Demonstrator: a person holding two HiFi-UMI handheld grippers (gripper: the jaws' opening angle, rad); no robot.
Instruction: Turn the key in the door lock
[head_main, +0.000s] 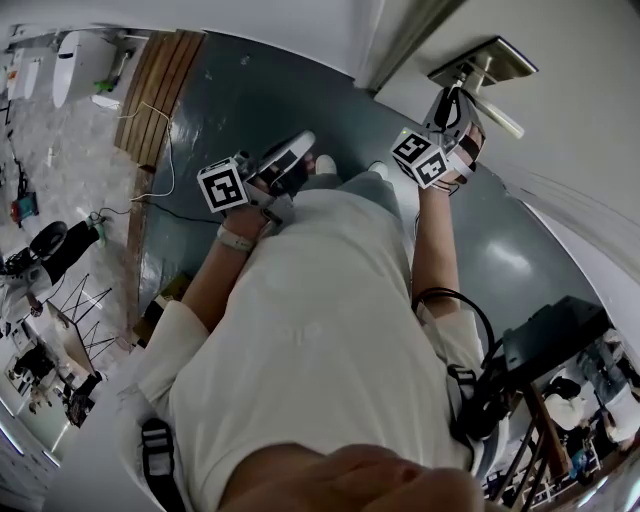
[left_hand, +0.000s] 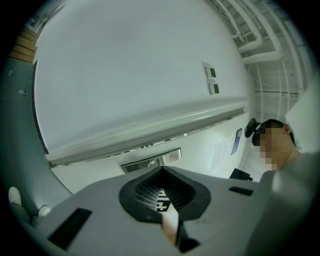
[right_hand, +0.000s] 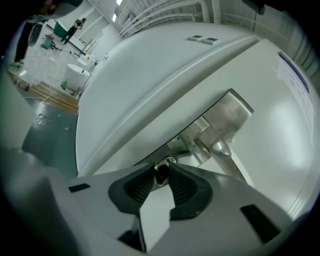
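I have the right gripper (right_hand: 160, 169) closed narrow on the dark head of the key (right_hand: 161, 176), with both ribbed pads pressing its sides. The key sits in the door lock (right_hand: 175, 146) just below the door handle (right_hand: 220, 146), on the metal plate (right_hand: 232, 112) of the white door (right_hand: 280, 165). A small ring hangs at the key's head (I cannot see the blade, which is behind the jaw tips). The left gripper (left_hand: 162, 169) is held low and well away from the lock, its jaws together on nothing, so it has no part in this. I judge we are in the turning step itself: the grip is made and the twist is either under way or about to be. Next I need a steady roll of the right wrist about the key's axis, keeping the pinch firm and not dragging sideways, or the pads may slip off the small head
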